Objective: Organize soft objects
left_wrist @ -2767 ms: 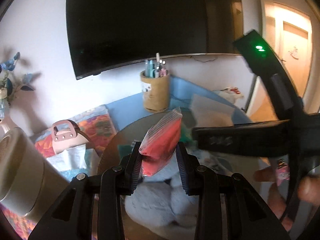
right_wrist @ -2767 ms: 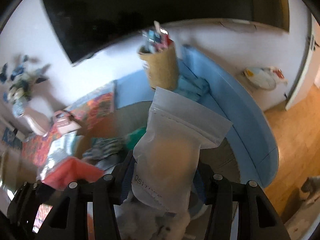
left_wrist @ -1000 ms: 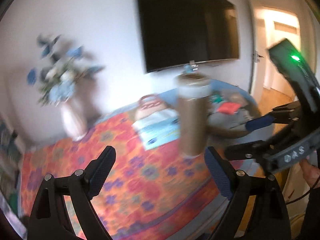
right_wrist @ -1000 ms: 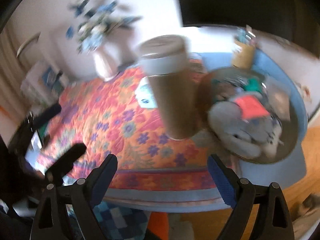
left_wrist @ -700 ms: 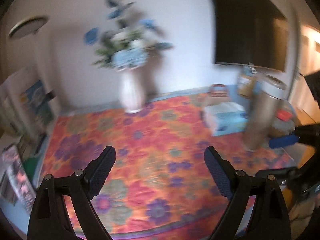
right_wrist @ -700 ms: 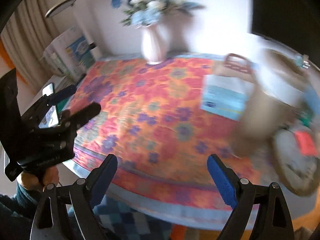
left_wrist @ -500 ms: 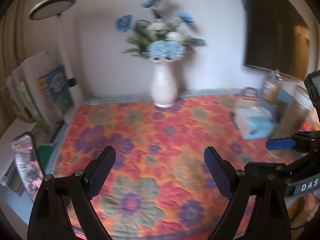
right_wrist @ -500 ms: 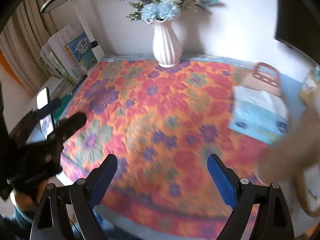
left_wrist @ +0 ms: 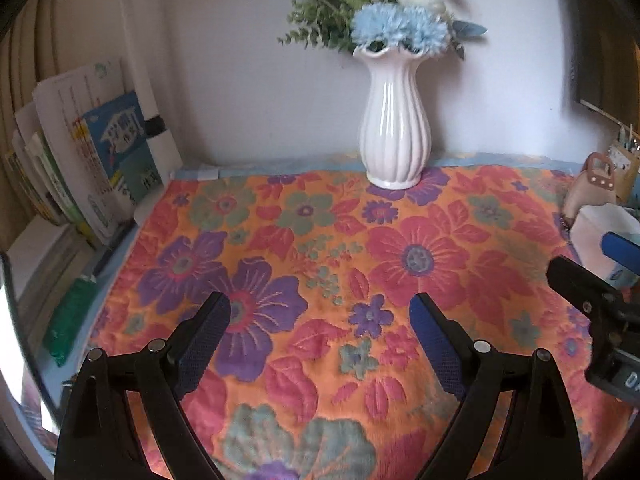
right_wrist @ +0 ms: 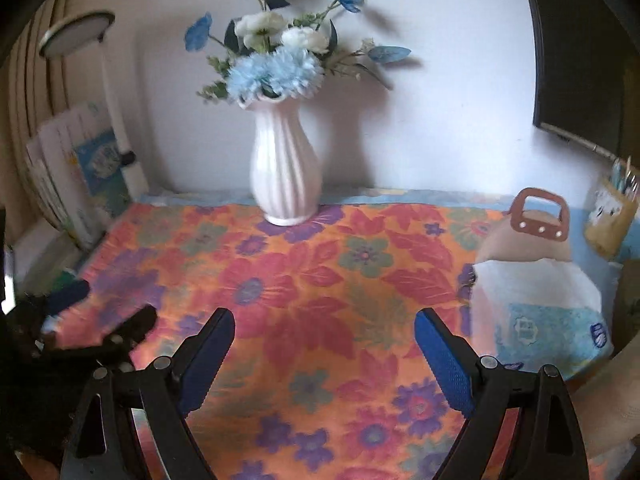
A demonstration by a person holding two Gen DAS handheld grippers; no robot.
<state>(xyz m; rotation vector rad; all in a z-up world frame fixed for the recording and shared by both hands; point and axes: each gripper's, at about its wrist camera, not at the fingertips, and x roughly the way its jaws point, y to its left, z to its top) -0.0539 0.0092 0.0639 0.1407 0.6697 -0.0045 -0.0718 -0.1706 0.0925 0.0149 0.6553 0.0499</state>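
Note:
My left gripper [left_wrist: 320, 312] is open and empty above a flowered orange cloth [left_wrist: 320, 248]. My right gripper [right_wrist: 324, 328] is open and empty above the same cloth [right_wrist: 320, 280]. The right gripper also shows at the right edge of the left wrist view [left_wrist: 592, 276], and the left one at the left edge of the right wrist view [right_wrist: 104, 312]. No soft bag or plush toy is in view.
A white vase of blue flowers [left_wrist: 394, 128] stands at the back by the wall, also in the right wrist view [right_wrist: 286, 168]. Books [left_wrist: 92, 164] lean at the left. A tissue pack [right_wrist: 536, 316], a small pink bag [right_wrist: 536, 232] and a pen holder [right_wrist: 612, 220] stand at the right.
Both grippers let go of the red and clear bags over the round tray, opened wide and swung left. The tray, plush and tall cup have left the views.

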